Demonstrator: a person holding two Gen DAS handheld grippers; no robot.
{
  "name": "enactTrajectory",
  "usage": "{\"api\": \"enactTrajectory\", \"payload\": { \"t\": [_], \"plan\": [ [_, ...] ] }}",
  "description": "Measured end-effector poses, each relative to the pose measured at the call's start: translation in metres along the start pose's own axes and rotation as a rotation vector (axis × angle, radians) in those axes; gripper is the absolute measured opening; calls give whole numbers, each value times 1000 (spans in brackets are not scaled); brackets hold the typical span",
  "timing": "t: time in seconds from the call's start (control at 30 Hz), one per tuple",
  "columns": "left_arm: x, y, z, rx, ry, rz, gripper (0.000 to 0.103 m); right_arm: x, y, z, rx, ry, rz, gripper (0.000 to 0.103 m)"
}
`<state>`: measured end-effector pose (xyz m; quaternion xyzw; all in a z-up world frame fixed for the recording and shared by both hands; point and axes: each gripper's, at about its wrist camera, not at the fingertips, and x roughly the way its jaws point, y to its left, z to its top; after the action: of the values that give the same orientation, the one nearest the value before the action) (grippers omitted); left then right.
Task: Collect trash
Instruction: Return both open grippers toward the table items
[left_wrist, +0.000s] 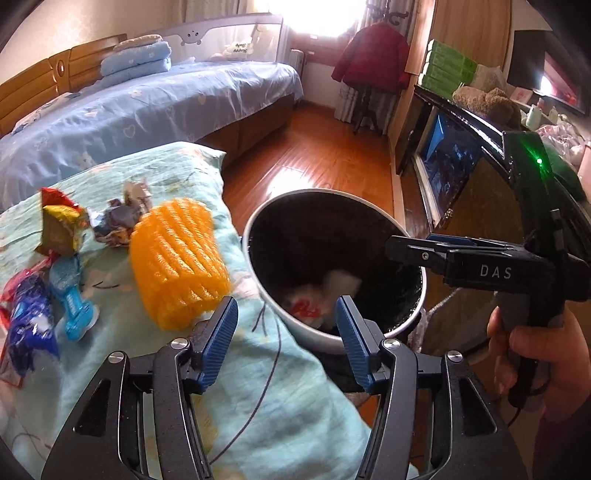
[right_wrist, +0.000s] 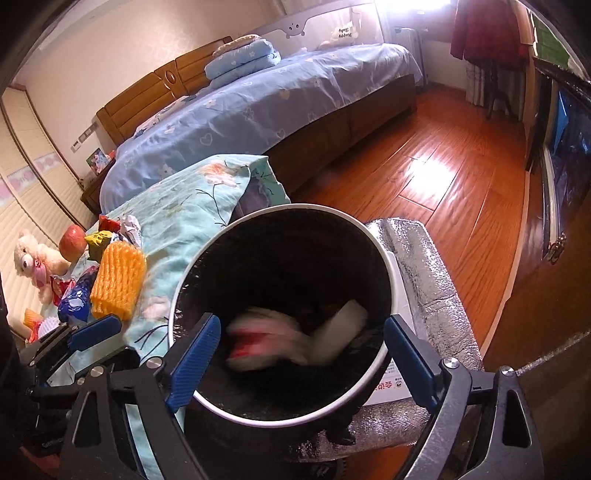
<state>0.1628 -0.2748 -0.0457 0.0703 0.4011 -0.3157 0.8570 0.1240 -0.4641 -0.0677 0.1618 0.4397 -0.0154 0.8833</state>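
A white trash bin (left_wrist: 306, 194) with a black liner stands beside a teal cloth. Inside it are a white paper wad (right_wrist: 349, 319) and a blurred red-and-white wrapper (right_wrist: 262, 339). My right gripper (right_wrist: 303, 354) hangs open and wide over the bin's near rim (right_wrist: 295, 208), with no pad touching anything. My left gripper (left_wrist: 286, 332) is open and empty, straddling the bin's left wall and the cloth. On the cloth lie an orange foam net (left_wrist: 177, 266), a yellow-red wrapper (left_wrist: 61, 225), a crumpled silvery wrapper (left_wrist: 118, 221), a light-blue wrapper (left_wrist: 74, 291) and a dark-blue bag (left_wrist: 29, 325).
The bin rests on a silver foil bag (right_wrist: 424, 273) over a wooden floor (right_wrist: 443, 177). A blue bed (right_wrist: 258, 107) lies behind. An apple (right_wrist: 72, 238) and a teddy bear (right_wrist: 31, 258) sit beyond the trash. A dark cabinet (left_wrist: 454, 158) lines the right wall.
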Motion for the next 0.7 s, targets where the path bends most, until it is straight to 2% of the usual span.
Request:
{"api": "enactTrajectory", "payload": {
  "t": [0.3,0.7],
  "plan": [
    [-31,27,-36,-72,-12,31,59,-10,25,-12,11,-35,34,91],
    [-68,90,-78,-230,-37,149,63,1,84,-35,-25,-18,95,91]
  ]
}}
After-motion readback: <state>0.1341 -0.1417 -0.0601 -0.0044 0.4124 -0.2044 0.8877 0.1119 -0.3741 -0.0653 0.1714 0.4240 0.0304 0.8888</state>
